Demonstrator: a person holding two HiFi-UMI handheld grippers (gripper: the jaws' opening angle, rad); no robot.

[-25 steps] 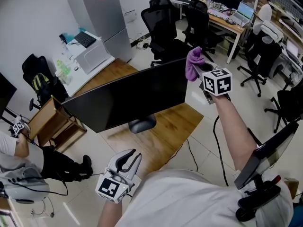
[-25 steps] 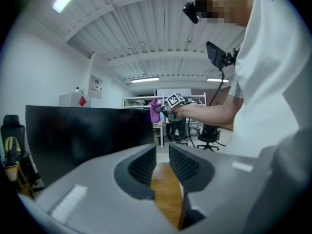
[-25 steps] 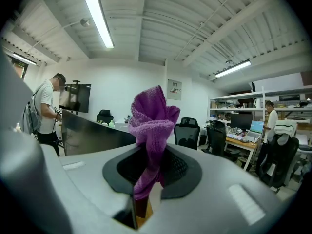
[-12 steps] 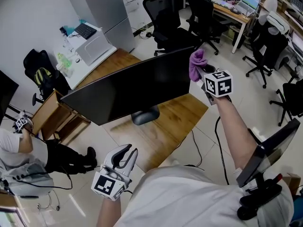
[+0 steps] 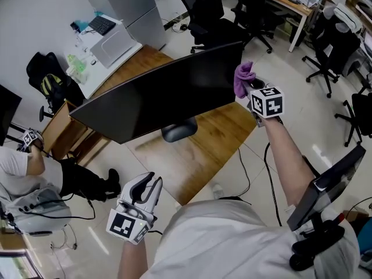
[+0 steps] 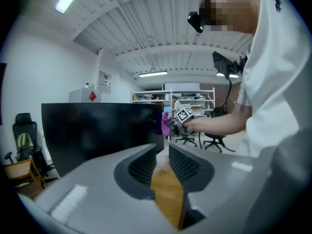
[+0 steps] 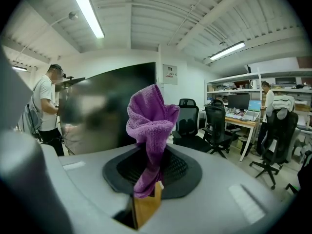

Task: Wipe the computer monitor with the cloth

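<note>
While the right gripper (image 5: pixel 251 90) keeps its jaws closed on the purple cloth (image 7: pixel 150 123), the bunched cloth sits just beside the right edge of the monitor (image 5: pixel 163 100), whose dark screen stretches away to the left of those jaws. Whether the cloth is touching the glass is unclear. The left gripper (image 5: pixel 145 192), jaws drawn together on nothing, hangs low with the desk (image 5: pixel 197 150) beyond its tips. The wipe seems barely begun. Next the cloth should press onto the screen and sweep leftward, lightly, so the stand doesn't rock.

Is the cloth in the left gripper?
No, the right gripper has the cloth clamped in its jaws, and the left gripper holds nothing.
</note>
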